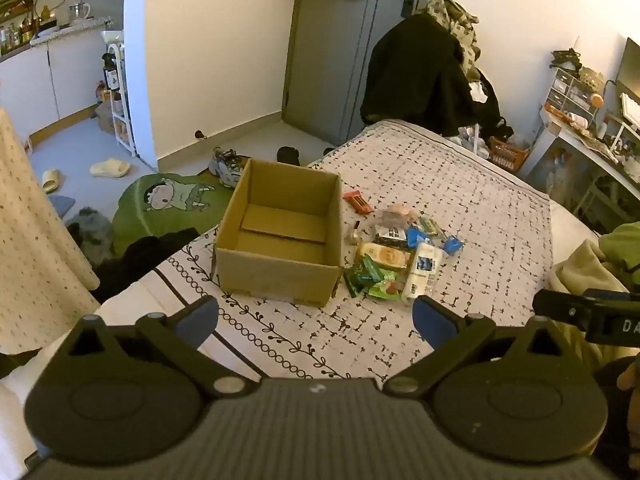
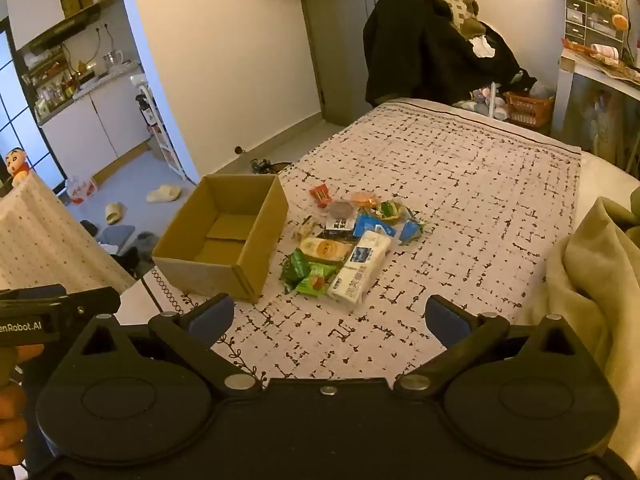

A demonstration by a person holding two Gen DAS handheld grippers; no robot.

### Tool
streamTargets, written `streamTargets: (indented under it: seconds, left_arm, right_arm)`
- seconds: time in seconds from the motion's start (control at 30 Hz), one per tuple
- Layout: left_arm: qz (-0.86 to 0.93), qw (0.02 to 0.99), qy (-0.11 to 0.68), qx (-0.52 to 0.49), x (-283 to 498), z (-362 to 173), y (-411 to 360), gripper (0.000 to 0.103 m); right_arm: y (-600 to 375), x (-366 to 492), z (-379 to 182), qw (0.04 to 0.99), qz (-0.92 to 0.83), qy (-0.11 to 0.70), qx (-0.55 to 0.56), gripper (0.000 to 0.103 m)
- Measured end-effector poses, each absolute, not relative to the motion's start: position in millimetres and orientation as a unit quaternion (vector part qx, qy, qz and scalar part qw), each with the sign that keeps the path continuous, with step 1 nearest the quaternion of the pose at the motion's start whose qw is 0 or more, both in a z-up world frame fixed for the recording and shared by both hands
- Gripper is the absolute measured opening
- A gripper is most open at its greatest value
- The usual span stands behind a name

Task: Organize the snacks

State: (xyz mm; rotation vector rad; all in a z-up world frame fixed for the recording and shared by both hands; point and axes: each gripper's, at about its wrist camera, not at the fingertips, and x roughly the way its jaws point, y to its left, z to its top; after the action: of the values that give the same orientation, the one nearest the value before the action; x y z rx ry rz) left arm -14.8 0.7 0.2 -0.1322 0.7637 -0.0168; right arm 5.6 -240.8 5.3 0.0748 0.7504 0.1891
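On the patterned white bedspread (image 2: 460, 184), an open brown cardboard box (image 1: 280, 236) serves as the landmark: it sits empty, top open, presumably set there to receive the snacks. Just beside the box, on its right in both views, lies a loose heap of wrapped snacks (image 2: 348, 236), a few of them near its side wall but none inside. Laid that close, each packet seems to need only a short carry over the rim.

Nearest the cameras within the heap is a long white packet with blue print (image 2: 360, 268), with green foil sachets (image 2: 310, 274) between it and the box's near corner and a yellow oval-labelled packet (image 2: 325, 249) just behind them. A small red-orange wrapper (image 2: 321, 195) lies apart, off the box's far right corner. Blue packets (image 1: 434, 240) sit on the heap's side away from the box.

Neither tool has reached anything. Hovering short of the box's near wall, the left gripper (image 1: 316, 320) has its jaws spread wide and holds nothing. To the right of it, facing the heap, the right gripper (image 2: 328, 320) is equally wide and unladen. Both tilt downward toward the bed, well apart from box and snacks, a ready stance from which, in my judgement, the first pick has yet to begin.
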Motion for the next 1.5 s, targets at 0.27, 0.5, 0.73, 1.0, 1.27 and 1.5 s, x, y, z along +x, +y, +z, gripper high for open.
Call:
streamTargets:
  seconds: [0.27,0.5,0.73,1.0,1.27,1.5]
  left_arm:
    - [-0.009,0.926,0.372,-0.064,-15.2,0.5,0.4,0.102]
    - [-0.010,0.925,0.374,-0.067,-16.6,1.6,-0.3,0.102]
    - [-0.011,0.925,0.374,-0.068,-18.3,2.1,-0.4,0.102]
    - [-0.009,0.924,0.376,-0.070,-18.0,0.9,0.0,0.102]
    - [-0.006,0.925,0.373,-0.071,-19.0,1.6,2.5,0.102]
    - [0.001,0.923,0.377,-0.078,-12.6,-0.7,3.7,0.102]
  right_arm:
    - [-241.8,4.6,5.6,0.924,0.096,0.367,0.045,0.103]
    - [-243.6,5.0,5.5,0.925,0.094,0.365,0.041,0.103]
    - [-241.2,3.5,5.6,0.925,0.095,0.366,0.045,0.103]
    - [-241.3,4.4,5.4,0.925,0.095,0.366,0.044,0.103]
    - [-240.5,4.1,5.9,0.927,0.092,0.362,0.045,0.103]
    - [-240.3,8.4,11.1,0.936,0.088,0.335,0.063,0.103]
